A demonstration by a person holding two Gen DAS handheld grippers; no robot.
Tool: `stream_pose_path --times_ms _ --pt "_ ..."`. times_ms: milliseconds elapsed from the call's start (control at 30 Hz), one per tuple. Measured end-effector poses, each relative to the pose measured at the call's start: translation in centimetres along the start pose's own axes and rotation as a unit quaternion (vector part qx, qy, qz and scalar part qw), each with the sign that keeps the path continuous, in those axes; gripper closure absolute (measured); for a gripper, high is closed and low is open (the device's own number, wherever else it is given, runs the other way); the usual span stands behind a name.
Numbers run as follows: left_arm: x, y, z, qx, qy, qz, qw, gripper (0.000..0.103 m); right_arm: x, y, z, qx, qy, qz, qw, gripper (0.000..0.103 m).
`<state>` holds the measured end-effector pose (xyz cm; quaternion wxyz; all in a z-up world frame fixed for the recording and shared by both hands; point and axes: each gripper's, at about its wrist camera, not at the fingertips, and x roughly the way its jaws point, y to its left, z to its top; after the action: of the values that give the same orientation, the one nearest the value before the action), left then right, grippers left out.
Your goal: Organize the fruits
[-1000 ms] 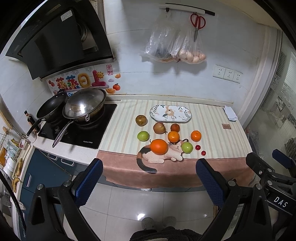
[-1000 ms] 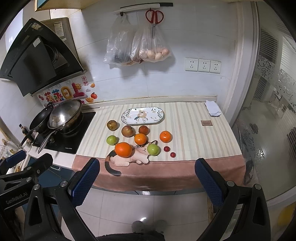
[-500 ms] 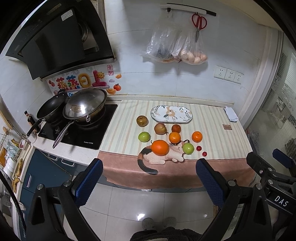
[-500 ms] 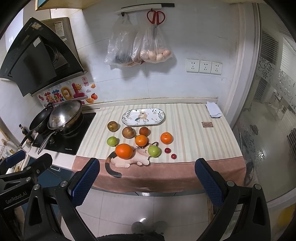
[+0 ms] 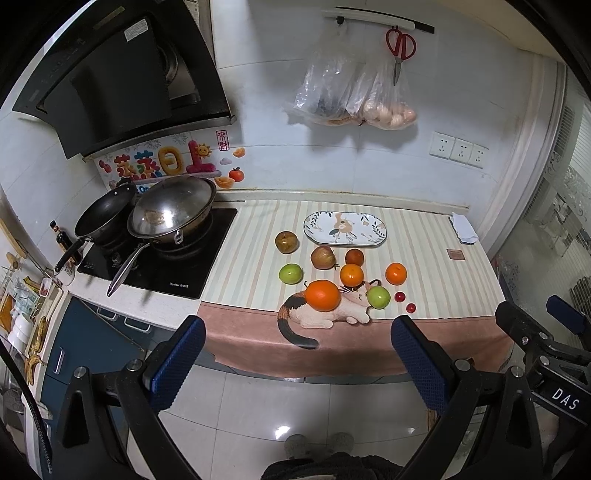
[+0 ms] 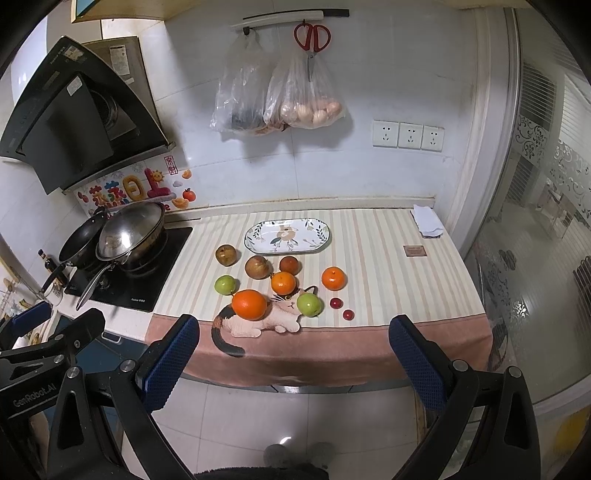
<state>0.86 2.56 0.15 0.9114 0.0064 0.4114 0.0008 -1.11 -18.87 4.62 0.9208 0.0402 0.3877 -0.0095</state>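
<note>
Several fruits lie on the striped cloth of the counter: a big orange, smaller oranges, green apples, brownish fruits and two tiny red ones. Behind them sits an empty oval patterned plate. My left gripper and right gripper both hang open over the floor, well short of the counter's front edge, with nothing between their fingers.
A stove with a steel wok and a black pan stands left of the cloth. Plastic bags and red scissors hang on the wall. A folded white cloth lies far right. Feet show on the tiled floor.
Both views have shifted slightly: the counter and its fruits sit a touch closer and to the right. Both grippers stay open and empty.
</note>
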Motion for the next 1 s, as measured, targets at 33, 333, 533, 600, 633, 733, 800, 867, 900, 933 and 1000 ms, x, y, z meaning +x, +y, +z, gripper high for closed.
stream_pose_path --times_ms 33,333,533,600,633,733,800,867,900,933,1000 --pt "0.0 0.0 0.0 0.0 -0.001 0.0 1.0 0.0 -0.1 0.0 -0.1 0.0 -0.001 0.0 1.0 0.0" --pt "0.2 0.7 0.3 -0.001 -0.001 0.0 1.0 0.0 0.0 0.1 0.0 0.0 -0.001 -0.002 1.0 0.0" --pt "0.1 0.5 0.2 -0.001 0.0 -0.001 1.0 0.0 -0.2 0.2 -0.3 0.002 -0.003 -0.002 1.0 0.0" --pt "0.1 0.5 0.2 -0.001 0.0 0.0 1.0 0.0 -0.2 0.3 -0.2 0.002 -0.003 -0.003 1.0 0.0" --pt "0.1 0.5 0.2 -0.001 0.0 0.0 1.0 0.0 -0.2 0.3 -0.2 0.002 -0.004 -0.002 1.0 0.0" --pt "0.2 1.0 0.4 0.0 -0.002 0.0 1.0 0.0 -0.3 0.2 -0.3 0.003 -0.006 -0.002 1.0 0.0" --pt "0.1 1.3 0.5 -0.001 -0.003 0.0 1.0 0.0 -0.3 0.3 -0.3 0.004 -0.006 -0.001 1.0 0.0" --pt "0.1 1.3 0.5 -0.001 -0.002 0.0 1.0 0.0 -0.3 0.2 -0.3 0.003 -0.005 -0.001 1.0 0.0" --pt "0.1 1.6 0.6 -0.002 -0.003 0.0 1.0 0.0 -0.3 0.3 -0.2 0.005 -0.005 0.0 1.0 0.0" --pt "0.1 1.7 0.7 -0.002 -0.002 -0.001 1.0 0.0 -0.5 0.4 -0.3 0.004 -0.006 -0.001 1.0 0.0" --pt "-0.1 1.7 0.6 -0.002 -0.002 -0.002 1.0 0.0 -0.5 0.4 -0.2 0.003 -0.006 -0.002 1.0 0.0"
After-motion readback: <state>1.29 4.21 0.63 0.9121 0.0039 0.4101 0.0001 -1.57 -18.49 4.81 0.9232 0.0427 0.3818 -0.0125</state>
